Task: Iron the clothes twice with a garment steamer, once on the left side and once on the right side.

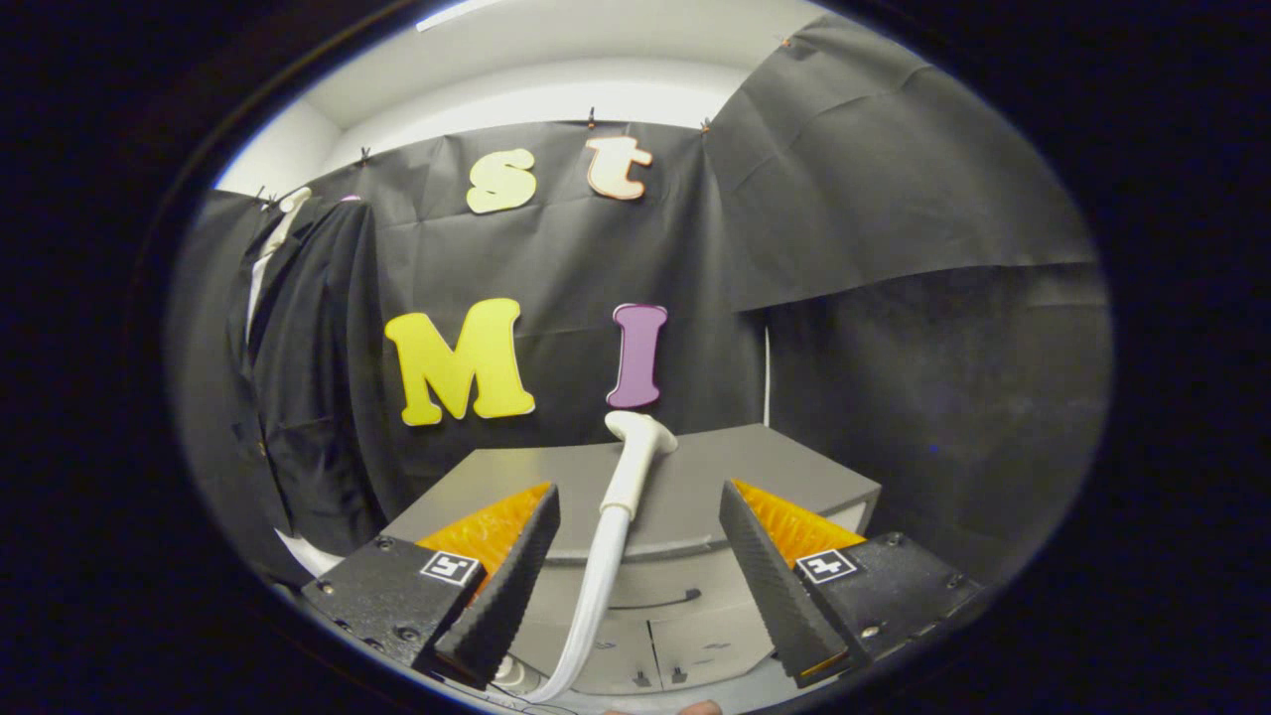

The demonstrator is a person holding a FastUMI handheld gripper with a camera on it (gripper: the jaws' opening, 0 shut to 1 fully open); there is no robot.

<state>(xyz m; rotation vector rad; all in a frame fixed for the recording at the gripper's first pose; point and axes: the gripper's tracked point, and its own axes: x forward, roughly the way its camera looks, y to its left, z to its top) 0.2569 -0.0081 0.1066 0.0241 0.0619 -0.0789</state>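
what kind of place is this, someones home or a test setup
Probably a staged test booth, not a lived-in room: black cloth is pinned up as walls, a dark jacket hangs against it, and a garment steamer stands by a grey cabinet. The tongs are open, with the steamer's hose between them.

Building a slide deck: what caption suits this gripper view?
Open gripper approaches the steamer head standing between its fingers, jacket hanging beside the cabinet.

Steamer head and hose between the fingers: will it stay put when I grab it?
The steamer head looks like smooth plastic, so it may slip. Its hose curves downward and probably flexes and tugs. The tool is open around it, not touching.
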